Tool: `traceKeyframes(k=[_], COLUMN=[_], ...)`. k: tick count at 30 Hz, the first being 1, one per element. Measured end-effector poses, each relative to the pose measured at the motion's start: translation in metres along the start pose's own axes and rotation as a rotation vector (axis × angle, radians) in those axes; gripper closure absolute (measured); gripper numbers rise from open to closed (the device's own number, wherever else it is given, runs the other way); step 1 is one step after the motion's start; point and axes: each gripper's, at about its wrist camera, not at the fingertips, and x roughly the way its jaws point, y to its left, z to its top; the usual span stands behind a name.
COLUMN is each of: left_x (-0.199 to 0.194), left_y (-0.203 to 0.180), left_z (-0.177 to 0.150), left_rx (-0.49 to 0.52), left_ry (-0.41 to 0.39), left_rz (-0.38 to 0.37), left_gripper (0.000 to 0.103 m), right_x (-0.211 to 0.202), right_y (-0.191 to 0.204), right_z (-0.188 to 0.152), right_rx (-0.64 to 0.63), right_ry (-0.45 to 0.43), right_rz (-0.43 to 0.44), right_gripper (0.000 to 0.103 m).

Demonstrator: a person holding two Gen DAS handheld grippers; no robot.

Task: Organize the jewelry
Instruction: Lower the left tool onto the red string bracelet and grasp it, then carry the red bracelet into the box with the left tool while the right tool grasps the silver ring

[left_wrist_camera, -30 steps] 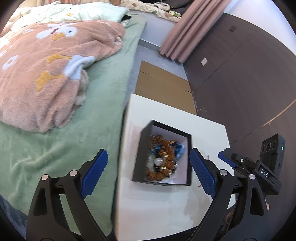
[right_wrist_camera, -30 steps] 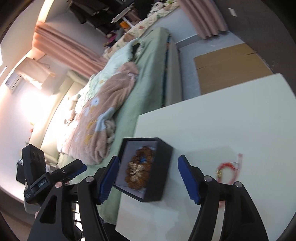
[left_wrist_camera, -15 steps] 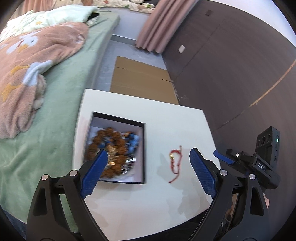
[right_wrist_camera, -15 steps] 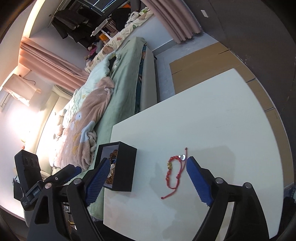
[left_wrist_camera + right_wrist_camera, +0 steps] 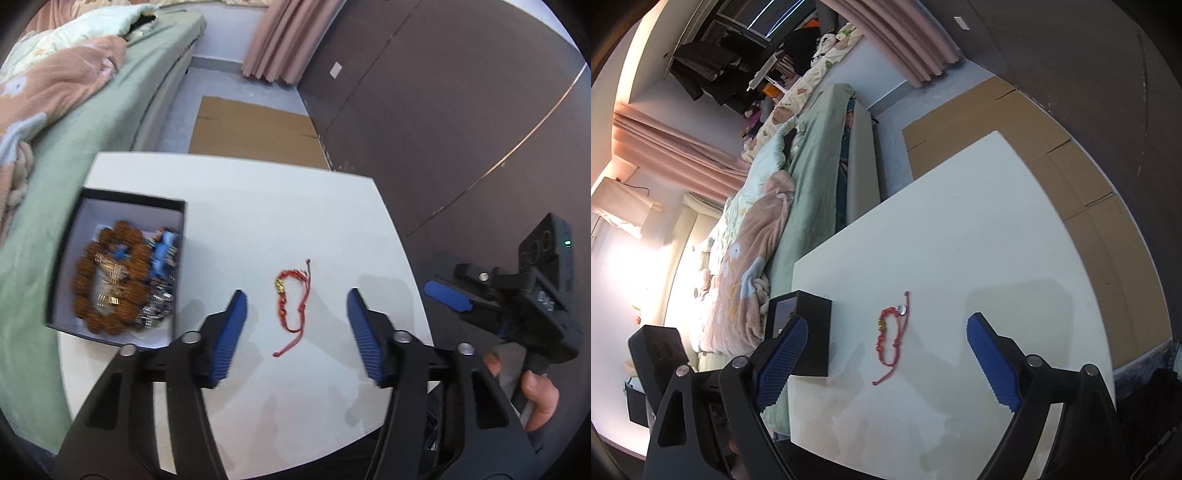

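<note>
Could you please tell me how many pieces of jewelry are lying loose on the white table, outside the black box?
1: the red cord bracelet lies on the white table, right of the black box. The box holds more jewelry, piled and blurred.

red cord bracelet [image 5: 293,302] | flat on table | right of open jewelry box [image 5: 122,267]
</note>
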Motion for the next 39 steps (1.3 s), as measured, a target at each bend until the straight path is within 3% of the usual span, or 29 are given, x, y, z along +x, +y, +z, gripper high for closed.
traceKeyframes(k=[9,22,26,27,33,39], left_x=[0.050,0.096,0.099,0.098,0.075,0.040], left_y=[-0.012,-0.015,-0.018,-0.015,0.000,0.004], left_z=[0.000,-0.002,-0.004,-0.003,0.005,0.010], left_rx=[-0.009,0.030,0.071,0.069,0.017,-0.001], left_ry=[0.047,0.081,0.076,0.084,0.073,0.024], left_rz=[0.041,0.157,0.200,0.208,0.112,0.056], left_gripper=[0.072,0.078,0.085,0.096,0.096,0.096], right_x=[-0.002,0.002,0.007,0.008,0.017,0.035], right_y=[-0.006,-0.017,-0.015,-0.014,-0.010,-0.005], right_z=[0.003,0.008,0.008,0.007,0.006,0.005], right_rx=[0.017,0.032,0.020,0.017,-0.003,-0.019], right_ry=[-0.001,0.008,0.017,0.019,0.042,0.077], right_rz=[-0.006,-0.068,-0.078,-0.081,-0.087,-0.090], right_gripper=[0.017,0.017,0.017,0.017,0.019,0.035])
